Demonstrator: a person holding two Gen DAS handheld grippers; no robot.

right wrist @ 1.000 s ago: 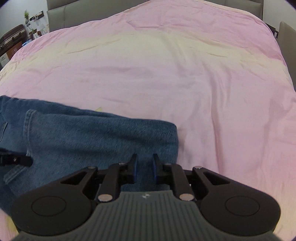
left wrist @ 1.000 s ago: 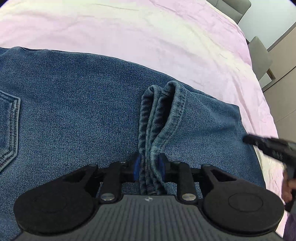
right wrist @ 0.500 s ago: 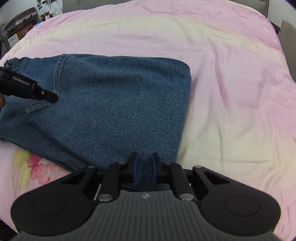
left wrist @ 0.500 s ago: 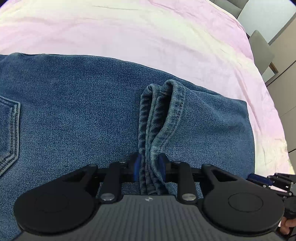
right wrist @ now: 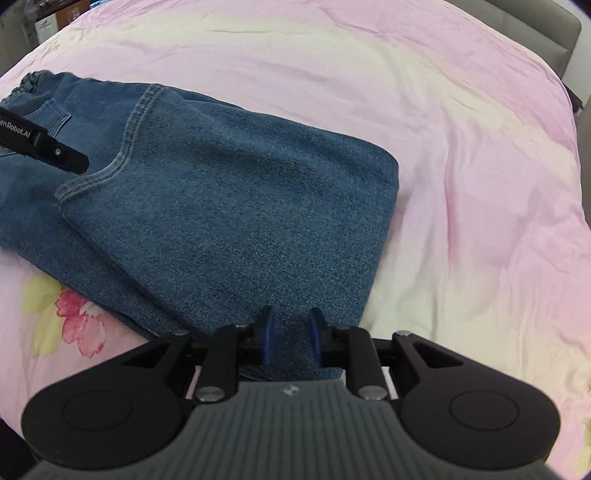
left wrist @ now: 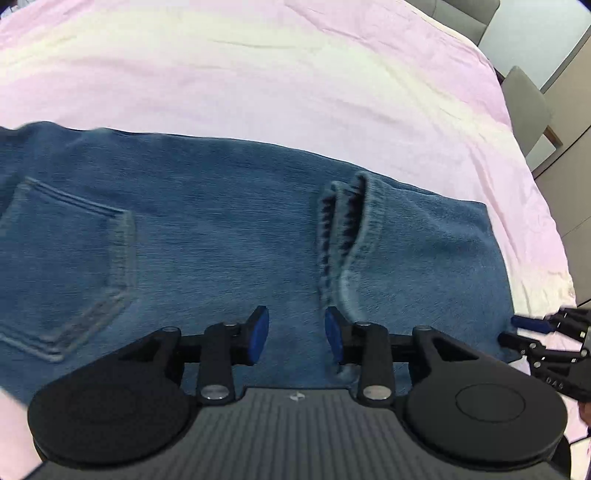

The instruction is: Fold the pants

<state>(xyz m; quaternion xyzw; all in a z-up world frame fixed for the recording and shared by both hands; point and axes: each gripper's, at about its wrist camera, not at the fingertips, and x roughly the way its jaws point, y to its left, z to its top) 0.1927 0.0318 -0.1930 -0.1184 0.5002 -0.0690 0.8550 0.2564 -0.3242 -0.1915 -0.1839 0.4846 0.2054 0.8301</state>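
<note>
Blue jeans (left wrist: pixel 221 236) lie folded on a pink bedcover (left wrist: pixel 295 74), back pocket (left wrist: pixel 66 273) at the left. The leg hems (left wrist: pixel 343 236) rest on top of the fold. My left gripper (left wrist: pixel 295 336) hovers over the denim and its jaws are opening; the hems sit just beyond the right pad (left wrist: pixel 334 338), not pinched. In the right wrist view the jeans (right wrist: pixel 240 206) spread leftward. My right gripper (right wrist: pixel 291 339) is at their near folded corner, jaws opening, with denim lying loose between the pads. The right gripper (left wrist: pixel 521 330) also shows at the left wrist view's right edge.
Grey chairs (left wrist: pixel 526 99) stand past the bed's far right side. A red flower print (right wrist: pixel 77 317) marks the cover near the jeans. The other gripper's black finger (right wrist: pixel 55 151) reaches over the jeans from the left. Shelving (right wrist: pixel 48 18) is at the far left.
Both grippers have opened and let go of the denim. The left one rose and drew back, leaving the hems on the fold. The right one swung, so the jeans lie more aslant in its view.
</note>
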